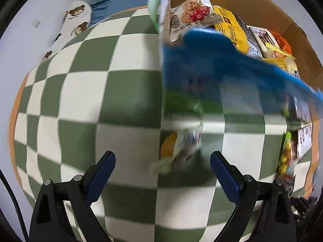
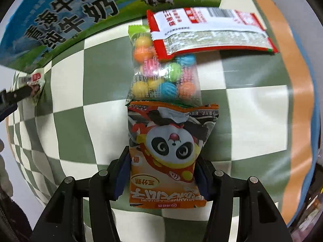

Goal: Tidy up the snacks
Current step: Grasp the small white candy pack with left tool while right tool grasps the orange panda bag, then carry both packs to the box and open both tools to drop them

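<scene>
My left gripper point(image 1: 162, 159) is open, its blue pads wide apart above the checkered cloth point(image 1: 80, 100). A small blurred snack packet point(image 1: 185, 147) lies just ahead between the fingers, untouched as far as I can tell. The cardboard milk box point(image 1: 201, 64) with several snacks inside stands ahead right. My right gripper point(image 2: 161, 173) is shut on an orange panda snack packet point(image 2: 167, 153). Beyond it lie a clear bag of coloured candy balls point(image 2: 163, 74) and a red-edged white packet point(image 2: 210, 30). The milk box point(image 2: 60, 18) shows at upper left.
A bear-print pillow point(image 1: 74, 20) and blue cloth lie beyond the far edge of the cloth. The candy bag and red packet also show blurred at the right edge of the left wrist view point(image 1: 286, 153). The left gripper shows at the left of the right wrist view point(image 2: 12, 98).
</scene>
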Action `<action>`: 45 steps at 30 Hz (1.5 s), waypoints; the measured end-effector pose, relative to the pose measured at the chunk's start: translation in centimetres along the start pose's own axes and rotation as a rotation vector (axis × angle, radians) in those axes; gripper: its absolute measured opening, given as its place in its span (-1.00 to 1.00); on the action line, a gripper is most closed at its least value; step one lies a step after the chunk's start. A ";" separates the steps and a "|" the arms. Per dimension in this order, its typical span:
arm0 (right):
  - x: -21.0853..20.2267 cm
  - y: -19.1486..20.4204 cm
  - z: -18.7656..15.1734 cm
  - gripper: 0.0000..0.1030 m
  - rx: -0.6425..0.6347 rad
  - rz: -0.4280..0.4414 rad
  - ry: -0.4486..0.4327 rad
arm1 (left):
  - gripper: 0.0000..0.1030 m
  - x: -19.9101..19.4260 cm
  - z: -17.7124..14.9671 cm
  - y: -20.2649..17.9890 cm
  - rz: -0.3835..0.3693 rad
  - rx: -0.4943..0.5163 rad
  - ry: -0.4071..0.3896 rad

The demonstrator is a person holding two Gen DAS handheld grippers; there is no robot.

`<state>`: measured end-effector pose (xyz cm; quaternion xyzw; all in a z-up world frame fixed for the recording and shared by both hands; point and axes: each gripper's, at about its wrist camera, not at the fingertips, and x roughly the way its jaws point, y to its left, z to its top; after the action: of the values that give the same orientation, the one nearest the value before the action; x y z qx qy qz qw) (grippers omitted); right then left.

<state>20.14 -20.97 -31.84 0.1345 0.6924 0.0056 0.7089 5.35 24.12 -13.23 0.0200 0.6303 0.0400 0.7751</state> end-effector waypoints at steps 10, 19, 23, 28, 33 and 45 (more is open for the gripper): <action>-0.3 1.4 0.4 0.15 -0.006 -0.009 -0.005 | -0.22 1.4 -0.2 -2.4 -0.040 0.067 0.015; -0.4 4.1 -2.9 0.14 -0.095 0.047 0.075 | -0.37 0.2 -11.0 -3.5 -0.185 0.017 0.167; 0.2 5.3 -4.1 0.15 -0.148 0.041 0.121 | -0.37 0.4 -14.6 -2.8 -0.241 -0.046 0.221; 0.2 5.8 -3.6 0.47 -0.140 0.065 0.144 | -0.04 0.4 -14.9 0.2 -0.333 -0.143 0.236; 0.0 6.4 -3.6 0.52 -0.139 0.058 0.145 | 0.15 1.7 -12.7 2.6 -0.306 -0.151 0.256; 1.9 6.9 -5.1 0.19 -0.144 0.029 0.115 | 0.05 4.2 -10.9 1.4 -0.190 -0.086 0.221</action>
<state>16.42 -13.02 -32.36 0.0926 0.7278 0.0734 0.6755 -4.54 25.69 -19.45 -0.0774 0.7087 -0.0045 0.7012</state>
